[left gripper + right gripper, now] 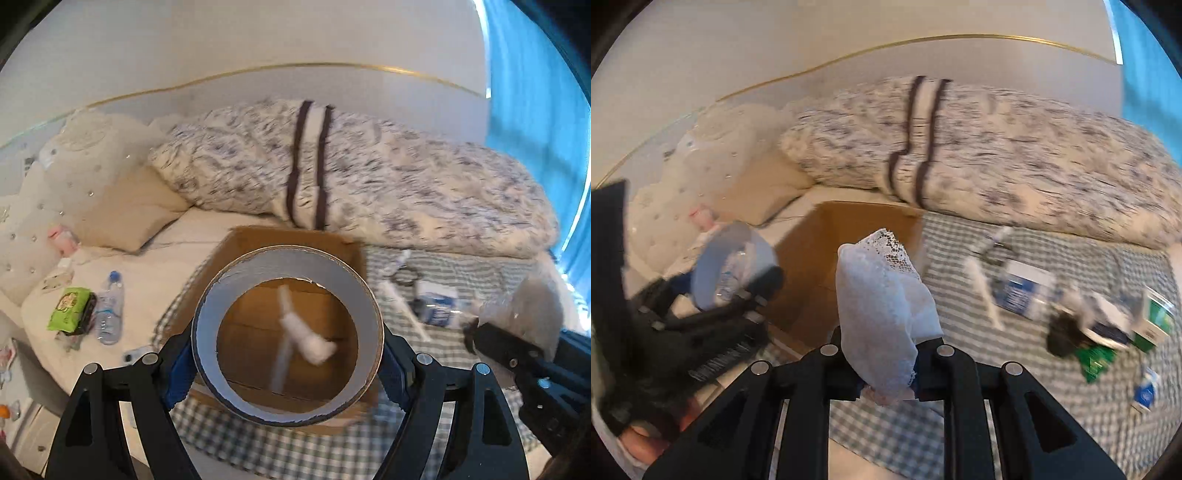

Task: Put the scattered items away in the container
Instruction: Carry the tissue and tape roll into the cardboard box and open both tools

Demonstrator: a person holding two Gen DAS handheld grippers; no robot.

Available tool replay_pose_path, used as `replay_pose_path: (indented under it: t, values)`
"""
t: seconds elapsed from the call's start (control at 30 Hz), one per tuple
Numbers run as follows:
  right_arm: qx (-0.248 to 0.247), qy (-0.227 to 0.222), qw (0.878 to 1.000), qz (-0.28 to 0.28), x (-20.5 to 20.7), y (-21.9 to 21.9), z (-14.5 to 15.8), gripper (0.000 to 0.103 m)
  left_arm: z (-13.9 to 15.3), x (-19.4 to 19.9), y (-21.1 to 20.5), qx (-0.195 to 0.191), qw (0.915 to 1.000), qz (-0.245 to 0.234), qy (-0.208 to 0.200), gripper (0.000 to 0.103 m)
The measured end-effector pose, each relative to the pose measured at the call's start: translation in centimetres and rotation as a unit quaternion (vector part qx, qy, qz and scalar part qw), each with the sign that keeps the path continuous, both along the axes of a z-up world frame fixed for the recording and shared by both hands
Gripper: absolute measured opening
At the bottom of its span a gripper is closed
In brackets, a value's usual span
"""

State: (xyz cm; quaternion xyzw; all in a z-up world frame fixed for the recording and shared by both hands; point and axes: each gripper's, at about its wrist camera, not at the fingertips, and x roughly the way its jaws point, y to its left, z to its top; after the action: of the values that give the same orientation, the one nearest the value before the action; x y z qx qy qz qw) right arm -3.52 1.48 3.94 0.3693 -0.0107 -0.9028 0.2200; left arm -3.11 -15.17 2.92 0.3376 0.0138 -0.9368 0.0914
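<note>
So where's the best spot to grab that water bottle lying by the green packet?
Take the water bottle across the middle of its body, coming from above. It lies on its side on the white bedsheet, cap pointing away, with the green packet close on one side, so straddle its width.

Left gripper [288,363] fingers spread, clamped; right gripper [886,369] seemingly pinched.

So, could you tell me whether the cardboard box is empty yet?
Not empty: through the tape roll held in the left tongs, a white item lies in the open cardboard box.
</note>
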Motion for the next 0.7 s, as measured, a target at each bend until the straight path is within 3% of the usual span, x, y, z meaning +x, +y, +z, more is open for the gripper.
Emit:
replay_pose_path:
  t: [0.23, 0.33, 0.37, 0.4, 0.47, 0.7]
  values:
    - [0.003, -0.047, 0.998, 0.044, -5.1, -7.2, -3.5, 0.018, -4.8, -3.0, -4.6, 0.016, 0.9985, 0.031, -0.042, 0.083]
    - [0.001, -0.074, 0.996, 0.051, -7.6, -8.6, -5.2, 0.024, -6.5, -4.4, -6.2, 0.034, 0.9969, 0.039, -0.060, 0.083]
    - [-0.002, -0.077, 0.996, 0.048, -8.3, -9.0, -5.5, 0.040, -6.8, -4.5, -6.3, 0.037, 0.9968, 0.035, -0.061, 0.084]
    - [-0.006, -0.077, 0.996, 0.044, -8.9, -9.2, -5.7, 0.069, -7.1, -4.8, -6.4, 0.039, 0.9969, 0.028, -0.062, 0.086]
    - [-0.015, -0.066, 0.997, 0.032, -9.5, -9.2, -5.4, 0.090, -7.5, -5.3, -6.2, 0.035, 0.9967, 0.025, -0.070, 0.096]
    - [-0.028, -0.050, 0.998, 0.017, -10.6, -8.5, -4.4, 0.090, -7.7, -5.7, -5.1, 0.033, 0.9971, 0.012, -0.068, 0.103]
